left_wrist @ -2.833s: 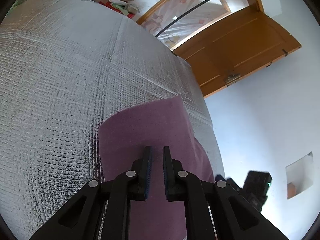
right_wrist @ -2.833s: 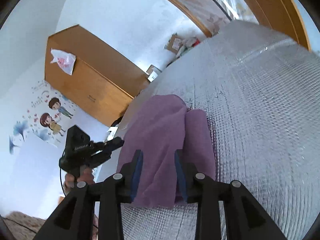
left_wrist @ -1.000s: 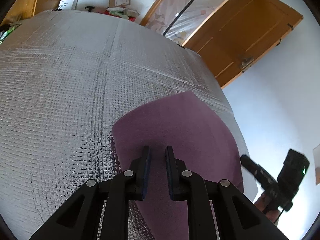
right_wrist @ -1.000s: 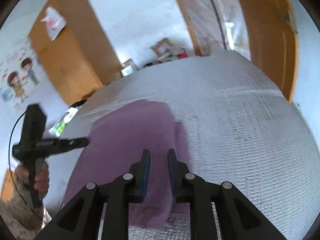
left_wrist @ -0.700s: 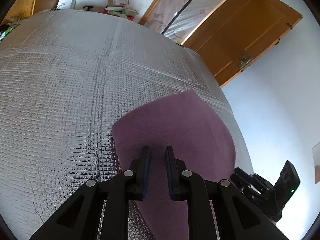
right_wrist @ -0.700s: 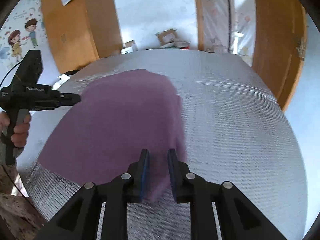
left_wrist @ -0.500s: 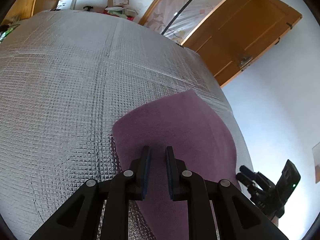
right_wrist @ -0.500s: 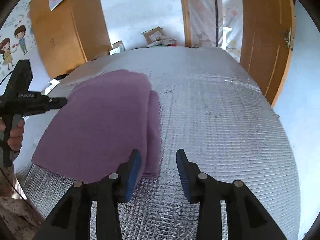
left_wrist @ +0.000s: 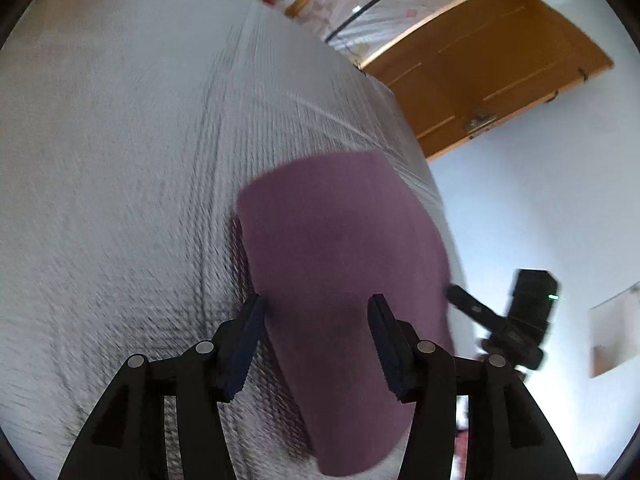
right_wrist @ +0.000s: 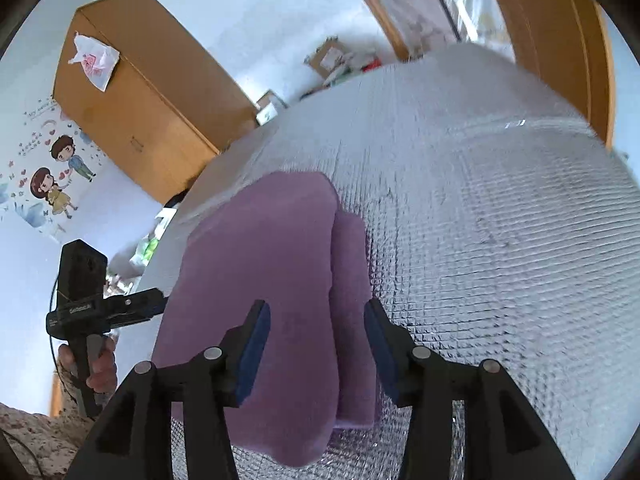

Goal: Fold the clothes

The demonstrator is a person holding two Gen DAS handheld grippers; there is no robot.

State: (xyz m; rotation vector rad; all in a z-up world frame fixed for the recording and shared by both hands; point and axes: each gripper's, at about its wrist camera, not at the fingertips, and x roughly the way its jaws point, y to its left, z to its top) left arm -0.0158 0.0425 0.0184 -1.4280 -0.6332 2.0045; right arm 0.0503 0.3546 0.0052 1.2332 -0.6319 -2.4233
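the purple cloth [right_wrist: 260,280] lies folded on the silver quilted mat [right_wrist: 500,220], near the mat's edge closest to us, one layer lapped over another so a narrower strip shows along its right side. we judge it rests flat like this because a fold is done and both tools are free of it. our left gripper [left_wrist: 316,334] hangs just above the cloth's near end with fingers wide apart, holding nothing. our right gripper [right_wrist: 316,340] is likewise spread wide over the lapped seam, empty; whether its tips touch the fabric we cannot tell.
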